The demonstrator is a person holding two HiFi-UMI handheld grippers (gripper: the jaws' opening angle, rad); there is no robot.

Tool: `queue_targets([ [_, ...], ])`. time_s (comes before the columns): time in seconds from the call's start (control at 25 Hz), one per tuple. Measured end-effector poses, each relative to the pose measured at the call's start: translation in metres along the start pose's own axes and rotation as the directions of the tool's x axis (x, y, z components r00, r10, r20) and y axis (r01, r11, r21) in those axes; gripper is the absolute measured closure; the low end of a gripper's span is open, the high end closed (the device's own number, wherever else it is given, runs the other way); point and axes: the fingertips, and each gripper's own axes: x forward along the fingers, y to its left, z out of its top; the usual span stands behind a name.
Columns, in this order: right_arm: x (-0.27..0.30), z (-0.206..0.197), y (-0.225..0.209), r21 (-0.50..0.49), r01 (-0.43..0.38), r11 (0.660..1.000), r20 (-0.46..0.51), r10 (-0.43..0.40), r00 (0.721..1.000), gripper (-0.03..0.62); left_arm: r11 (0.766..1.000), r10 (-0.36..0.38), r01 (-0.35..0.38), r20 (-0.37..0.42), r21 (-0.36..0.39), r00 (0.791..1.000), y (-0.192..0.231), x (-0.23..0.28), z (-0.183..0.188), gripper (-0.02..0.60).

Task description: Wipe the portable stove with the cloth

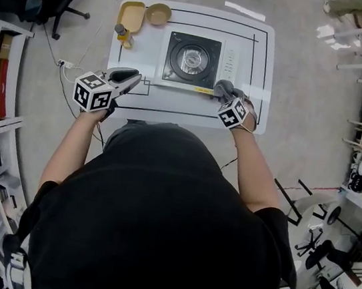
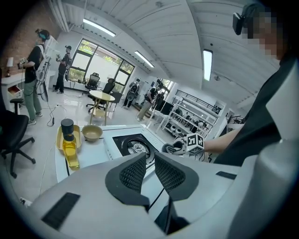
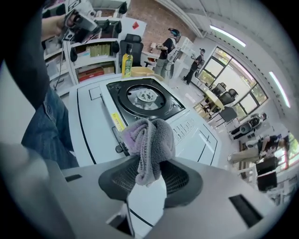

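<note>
1. Head view: the square, black-topped white portable stove (image 1: pixel 192 59) sat in the middle of the white table (image 1: pixel 260 65), nearer its far edge. My right gripper (image 1: pixel 225 94) held the bunched grey cloth (image 1: pixel 223 86) at the stove's near right corner, the natural place to begin a wipe, I judged. My left gripper (image 1: pixel 132 77) hovered towards the table's left edge, clear of the stove and, I guessed, out of the wiping path. A yellow plastic tray (image 1: pixel 131 13) and a tan round bowl (image 1: pixel 158 14) occupied the far left corner.

2. Left gripper view: the fingers stood a narrow gap apart with nothing between them. Only here did the black-capped yellow oil bottle (image 2: pixel 69 144) read clearly, upright by the tray.

3. Right gripper view: the fingers were clamped on the cloth (image 3: pixel 149 135), its wad bulging past the tips so that soft fabric, not plastic, would meet the stove (image 3: pixel 145 100). This view alone showed the grip. I couldn't tell whether the cloth touched the stove's near edge.
</note>
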Motion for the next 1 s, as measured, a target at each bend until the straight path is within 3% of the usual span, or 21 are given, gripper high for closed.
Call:
queue_targets([
  [0.12,-0.004,0.004,-0.005,0.096,-0.035,0.995,0.051,0.030,0.998,0.442,1.000,0.002,-0.002,0.001,-0.004,1.000,0.002,-0.003,-0.003,0.506],
  [0.28,-0.012,0.013,-0.007,0.122,-0.068,0.990,0.113,0.055,0.992,0.448,1.000,0.006,-0.006,0.004,-0.013,1.000,0.003,-0.007,-0.006,0.506],
  [0.48,-0.018,0.048,0.006,0.026,-0.118,0.993,0.190,0.111,0.975,0.450,1.000,0.013,-0.013,0.007,-0.025,1.000,0.007,-0.012,-0.010,0.506],
  [0.76,-0.001,0.091,0.035,-0.142,-0.205,0.969,0.178,0.228,0.957,0.450,0.998,0.037,-0.036,0.010,-0.051,0.999,0.020,-0.023,-0.018,0.506],
  [1.0,0.014,0.121,0.059,-0.178,-0.270,0.946,0.178,0.301,0.937,0.450,0.995,0.058,-0.057,0.008,-0.083,0.998,0.035,-0.034,-0.030,0.506],
])
